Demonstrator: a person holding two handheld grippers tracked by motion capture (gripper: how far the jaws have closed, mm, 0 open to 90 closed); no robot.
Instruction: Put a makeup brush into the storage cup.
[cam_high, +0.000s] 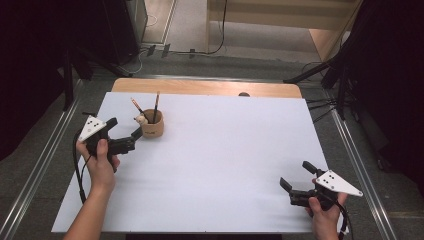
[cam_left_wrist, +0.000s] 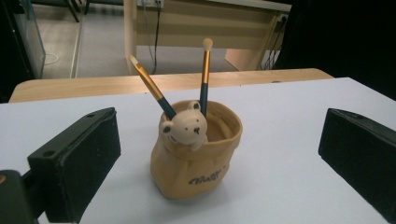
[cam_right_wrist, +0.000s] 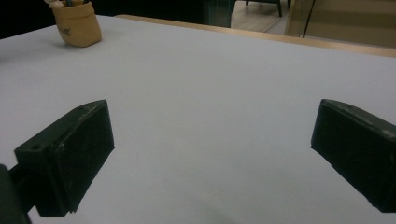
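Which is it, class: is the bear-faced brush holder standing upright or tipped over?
Upright. The brush holder sits on its base on the white table, mouth upward, with two brushes standing in it. The open left gripper is not touching it.

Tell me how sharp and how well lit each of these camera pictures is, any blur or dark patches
High view: table evenly lit, surroundings black at both sides. Left gripper view: bear-faced holder and its two brushes fairly sharp, with a soft shadow on the table; the near black jaws look soft. Right gripper view: its jaws blurred and large at the bottom, the holder small at top left, background dark.
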